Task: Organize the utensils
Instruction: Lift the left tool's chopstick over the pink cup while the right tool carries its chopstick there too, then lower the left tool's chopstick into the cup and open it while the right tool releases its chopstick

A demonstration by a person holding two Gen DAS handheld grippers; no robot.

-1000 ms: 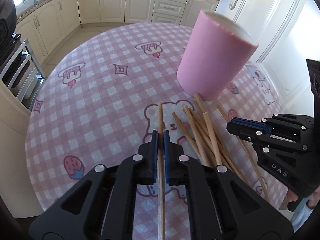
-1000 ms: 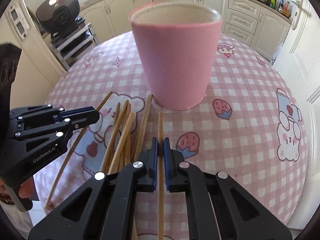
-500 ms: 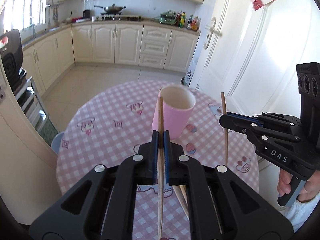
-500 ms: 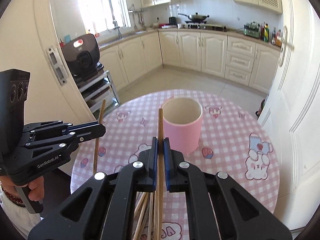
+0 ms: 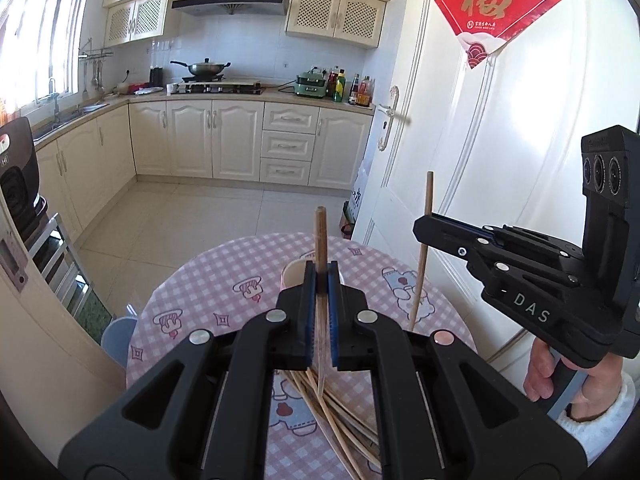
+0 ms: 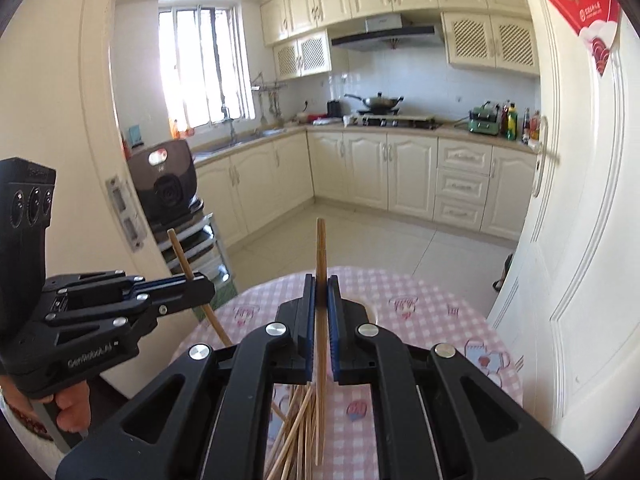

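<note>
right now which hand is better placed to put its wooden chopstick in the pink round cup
right gripper, narrowly: its chopstick hangs near upright, the left gripper's tilts; the cup lies ahead of both

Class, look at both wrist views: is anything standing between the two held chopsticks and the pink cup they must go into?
Nothing visible does. Each chopstick hangs clear above the table; the pink cup is mostly hidden behind the grippers.

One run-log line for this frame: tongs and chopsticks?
left tongs: shut on chopstick | right tongs: shut on second chopstick | both held above table | loose chopsticks on table
</note>
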